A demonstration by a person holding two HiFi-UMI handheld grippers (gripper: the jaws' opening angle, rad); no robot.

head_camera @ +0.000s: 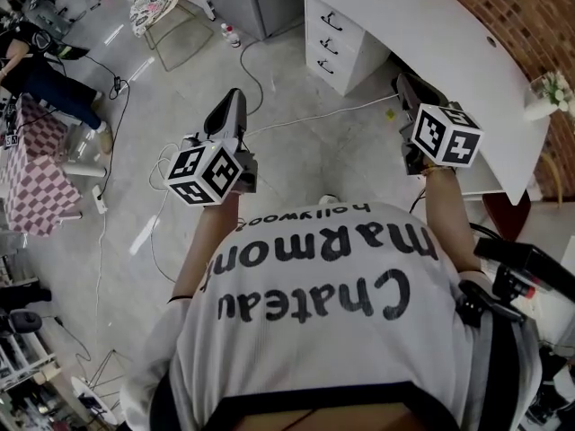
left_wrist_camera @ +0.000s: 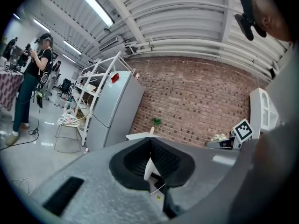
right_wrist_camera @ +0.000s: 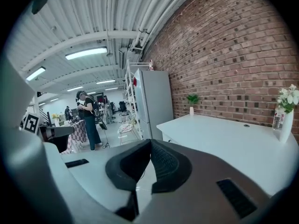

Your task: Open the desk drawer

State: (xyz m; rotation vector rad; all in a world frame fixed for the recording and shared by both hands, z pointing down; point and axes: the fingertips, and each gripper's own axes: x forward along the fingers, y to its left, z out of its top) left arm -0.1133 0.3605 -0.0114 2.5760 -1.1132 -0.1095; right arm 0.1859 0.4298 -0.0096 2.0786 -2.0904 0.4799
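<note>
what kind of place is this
Probably a workshop or lab with an office corner: a white desk with drawers by a brick wall, a tall fridge beside metal shelves, and strip lights under a bare ribbed ceiling.

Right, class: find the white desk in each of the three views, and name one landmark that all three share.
Head view: the white desk runs across the upper right, drawers at its left end.
Left gripper view: only the edge of its top shows, just left of centre.
Right gripper view: its top fills the right middle.
Shared landmark: the brick wall behind the desk.
</note>
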